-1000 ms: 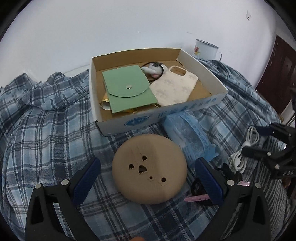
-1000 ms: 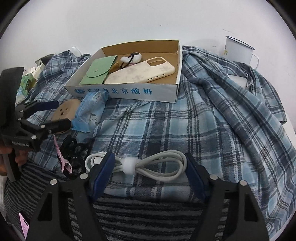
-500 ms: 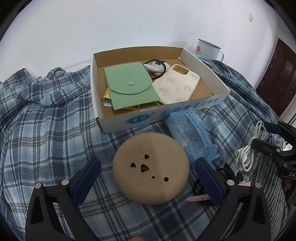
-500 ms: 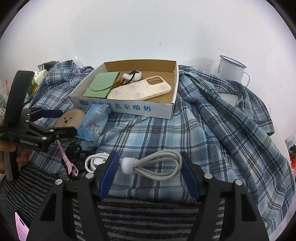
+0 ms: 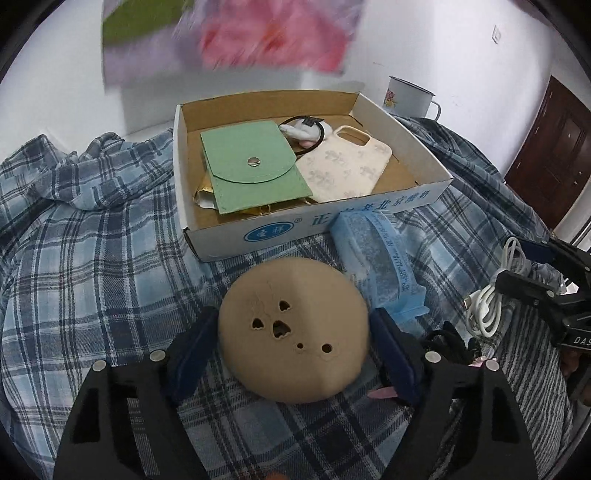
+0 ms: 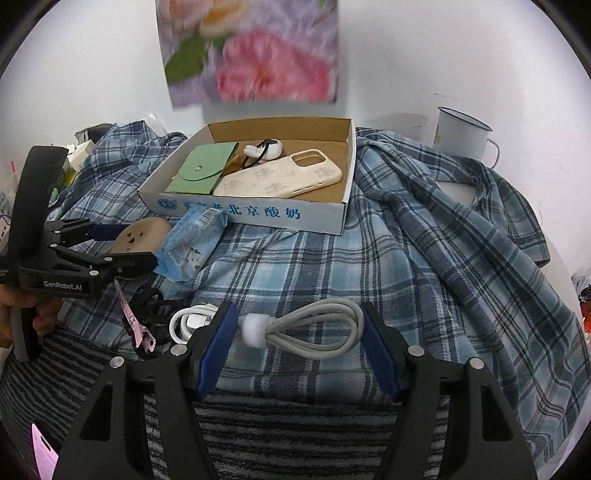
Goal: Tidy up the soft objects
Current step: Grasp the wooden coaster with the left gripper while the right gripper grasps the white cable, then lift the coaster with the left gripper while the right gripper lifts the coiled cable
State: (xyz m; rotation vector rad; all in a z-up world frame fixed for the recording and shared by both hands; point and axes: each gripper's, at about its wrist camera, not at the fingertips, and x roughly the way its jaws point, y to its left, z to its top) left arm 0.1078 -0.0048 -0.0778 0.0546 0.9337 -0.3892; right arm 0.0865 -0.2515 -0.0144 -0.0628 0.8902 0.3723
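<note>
Tan round cushion [image 5: 293,328] flat on the plaid cloth [image 5: 92,258] just in front of the cardboard box [image 5: 436,166], dead centre between the blue pads of the left gripper [image 5: 293,350], left hand much the nearer; no long axis to speak of, so any squeeze across its width serves. Jaws just been closing from wide, pads now at the cushion's flanks, left side seemingly touching, firm hold not certain. Right gripper [image 6: 295,343] half open astride the coiled white cable [image 6: 310,328], long axis across the jaws, pads seemingly clear; since the earlier frame, a blurred floral sheet [image 5: 258,33] appeared above the box
</note>
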